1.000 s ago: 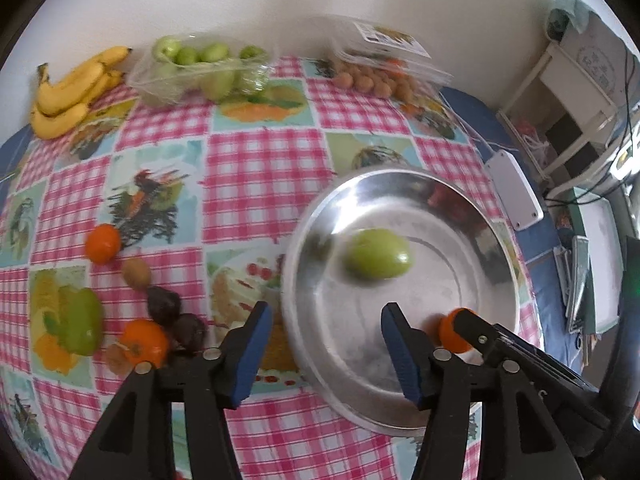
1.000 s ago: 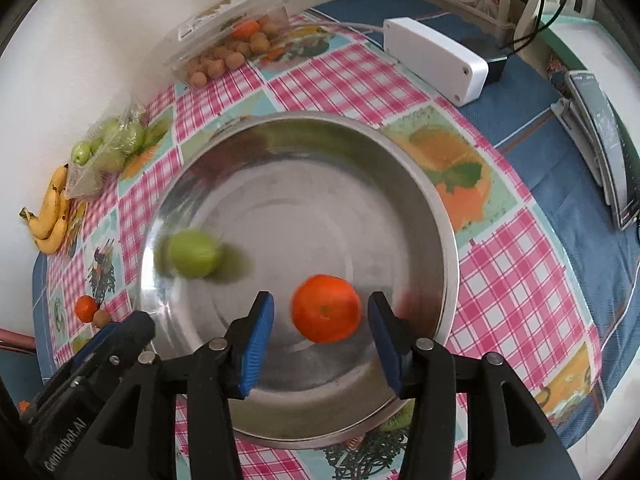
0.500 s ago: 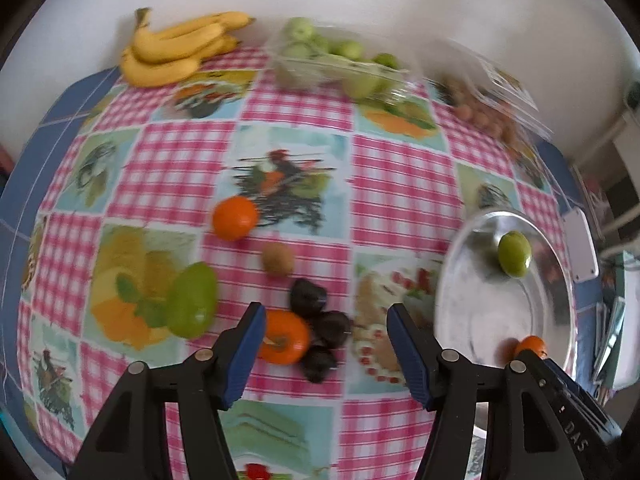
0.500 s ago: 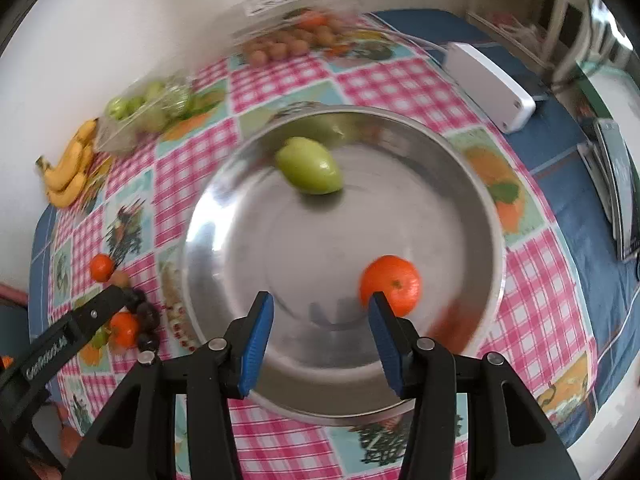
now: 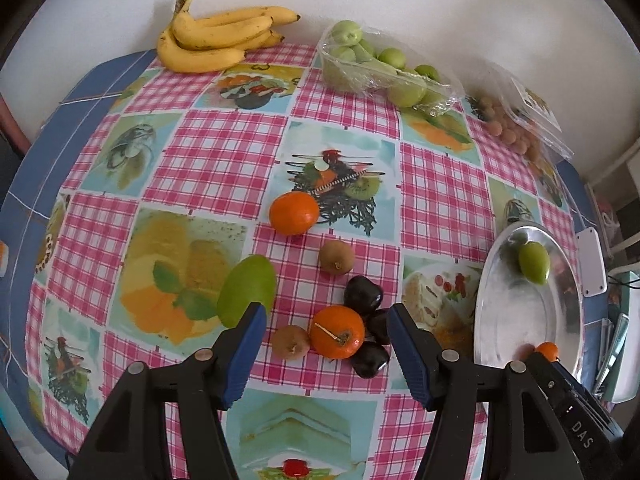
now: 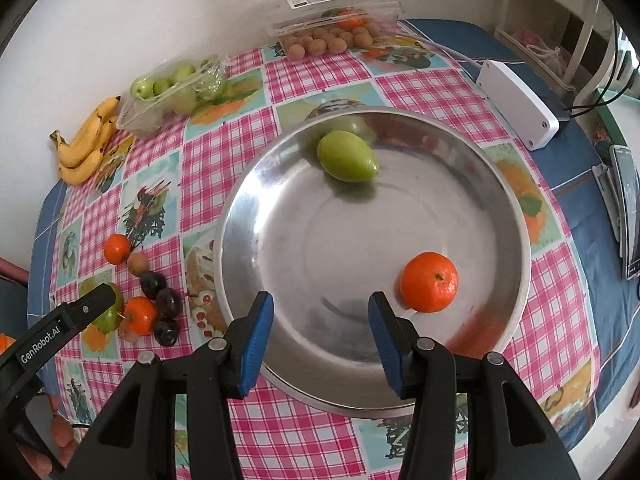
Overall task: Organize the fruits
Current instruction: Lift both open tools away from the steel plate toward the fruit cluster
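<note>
The left claw [image 5: 323, 338] has left the metal bowl [image 6: 516, 216] and now hangs over the fruit cluster near the front edge of the surface [image 5: 224, 160]. Its jaws have just been opening; a stemmed orange [image 5: 337, 332] lies below between them, not gripped. The right claw [image 6: 320, 334] stays open and empty above the bowl, where the green fruit [image 6: 347, 156] has rolled to the far side and the second orange [image 6: 429, 282] to the right.
</note>
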The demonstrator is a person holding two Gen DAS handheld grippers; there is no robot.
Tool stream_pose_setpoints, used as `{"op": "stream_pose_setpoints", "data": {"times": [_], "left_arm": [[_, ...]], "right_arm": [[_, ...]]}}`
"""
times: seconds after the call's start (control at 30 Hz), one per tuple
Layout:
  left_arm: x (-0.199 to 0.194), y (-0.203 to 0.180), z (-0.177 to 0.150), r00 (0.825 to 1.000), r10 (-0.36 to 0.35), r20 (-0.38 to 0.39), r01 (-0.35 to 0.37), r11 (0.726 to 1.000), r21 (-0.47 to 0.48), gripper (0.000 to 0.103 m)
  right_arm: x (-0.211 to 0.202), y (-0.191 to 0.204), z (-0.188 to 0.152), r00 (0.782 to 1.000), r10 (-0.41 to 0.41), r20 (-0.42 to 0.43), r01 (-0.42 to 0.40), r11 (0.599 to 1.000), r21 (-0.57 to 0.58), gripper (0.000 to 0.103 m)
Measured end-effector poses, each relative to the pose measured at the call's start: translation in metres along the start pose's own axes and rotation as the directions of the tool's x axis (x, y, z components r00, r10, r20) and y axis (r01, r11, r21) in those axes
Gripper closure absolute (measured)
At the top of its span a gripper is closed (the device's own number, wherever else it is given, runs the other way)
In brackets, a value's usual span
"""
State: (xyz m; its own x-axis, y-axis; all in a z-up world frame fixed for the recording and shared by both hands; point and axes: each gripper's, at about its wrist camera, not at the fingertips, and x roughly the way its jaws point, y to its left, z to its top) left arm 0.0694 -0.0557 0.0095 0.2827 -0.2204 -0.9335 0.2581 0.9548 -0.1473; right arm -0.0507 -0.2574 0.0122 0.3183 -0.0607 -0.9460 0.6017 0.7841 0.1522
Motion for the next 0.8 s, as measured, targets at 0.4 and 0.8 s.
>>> {"op": "stream_pose_setpoints", "data": {"times": [0.4, 0.8], "left_arm": [[0.004, -0.004, 0.000, 0.999, 0.032, -0.020, -0.031, 0.999, 0.021, 0.023], [0.011, -0.002, -0.001, 0.997, 0.076, -0.018, -0.075, 0.997, 0.036, 0.000]], "right_arm": [[0.007, -0.002, -0.001, 0.999, -0.044, -0.013, 0.044, 0.999, -0.009, 0.034], [0.018, 0.000, -0.002, 0.994, -0.106, -0.030, 0.104, 0.993, -0.047, 0.022]]}}
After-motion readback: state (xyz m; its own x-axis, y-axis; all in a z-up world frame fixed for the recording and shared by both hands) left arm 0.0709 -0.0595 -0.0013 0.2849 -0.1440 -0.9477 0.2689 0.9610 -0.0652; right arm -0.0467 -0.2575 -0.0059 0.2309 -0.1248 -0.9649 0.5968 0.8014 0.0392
